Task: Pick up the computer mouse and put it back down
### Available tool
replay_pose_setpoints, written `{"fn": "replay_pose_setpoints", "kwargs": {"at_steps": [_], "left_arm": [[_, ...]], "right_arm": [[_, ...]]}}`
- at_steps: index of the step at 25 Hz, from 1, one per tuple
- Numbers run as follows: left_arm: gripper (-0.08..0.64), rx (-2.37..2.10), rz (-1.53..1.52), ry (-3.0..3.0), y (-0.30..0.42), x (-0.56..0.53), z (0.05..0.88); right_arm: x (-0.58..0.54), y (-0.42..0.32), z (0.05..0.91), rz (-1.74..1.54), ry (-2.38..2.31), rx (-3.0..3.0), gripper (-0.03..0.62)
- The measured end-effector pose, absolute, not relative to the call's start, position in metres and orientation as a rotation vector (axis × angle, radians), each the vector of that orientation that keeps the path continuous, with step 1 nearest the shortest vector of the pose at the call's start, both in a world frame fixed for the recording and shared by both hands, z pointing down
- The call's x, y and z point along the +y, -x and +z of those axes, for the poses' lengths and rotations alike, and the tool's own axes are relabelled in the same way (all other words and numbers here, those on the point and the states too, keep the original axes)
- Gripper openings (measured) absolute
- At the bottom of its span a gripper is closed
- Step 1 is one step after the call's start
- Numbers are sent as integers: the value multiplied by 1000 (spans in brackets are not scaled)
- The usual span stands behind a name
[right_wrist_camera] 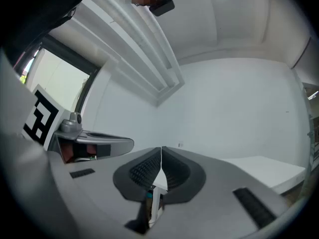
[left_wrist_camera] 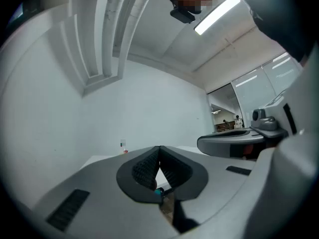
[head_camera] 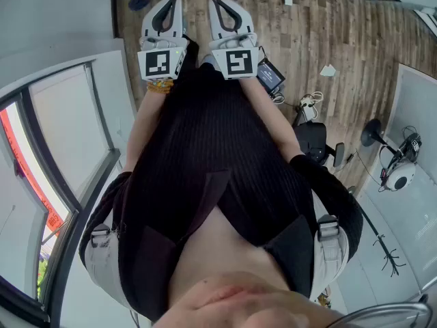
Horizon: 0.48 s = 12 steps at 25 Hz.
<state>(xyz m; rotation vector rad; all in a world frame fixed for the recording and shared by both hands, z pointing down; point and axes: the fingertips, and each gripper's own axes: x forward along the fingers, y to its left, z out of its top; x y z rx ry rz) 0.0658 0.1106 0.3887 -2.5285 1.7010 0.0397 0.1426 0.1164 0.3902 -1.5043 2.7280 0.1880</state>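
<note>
No computer mouse shows in any view. In the head view my left gripper [head_camera: 172, 5] and right gripper [head_camera: 220, 4] are held side by side in front of the person's dark-clothed body, above a wooden floor. Both point level at a white wall. The left gripper [left_wrist_camera: 159, 152] has its ribbed pads touching at the tips with nothing between them. The right gripper [right_wrist_camera: 161, 152] is likewise shut and empty. Each gripper view also catches the other gripper beside it, the right gripper [left_wrist_camera: 234, 143] and the left gripper [right_wrist_camera: 94, 142].
A wooden floor [head_camera: 321, 26] lies below. At the right stands a white table [head_camera: 416, 108] with a headset and cables, and a black stand [head_camera: 315, 142] is beside it. A window [head_camera: 54, 135] runs along the left. A white tabletop [right_wrist_camera: 264, 166] lies ahead by the wall.
</note>
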Motion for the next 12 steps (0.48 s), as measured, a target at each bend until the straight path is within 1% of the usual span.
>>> {"fn": "replay_pose_setpoints", "kwargs": {"at_steps": [7, 12], "left_arm": [[14, 1712, 99, 2552, -62, 99, 398], [14, 1712, 56, 2542, -63, 80, 387]], "right_arm": [[105, -140, 390, 182, 1492, 2714, 31], [83, -146, 394, 136, 1546, 2721, 31]]}}
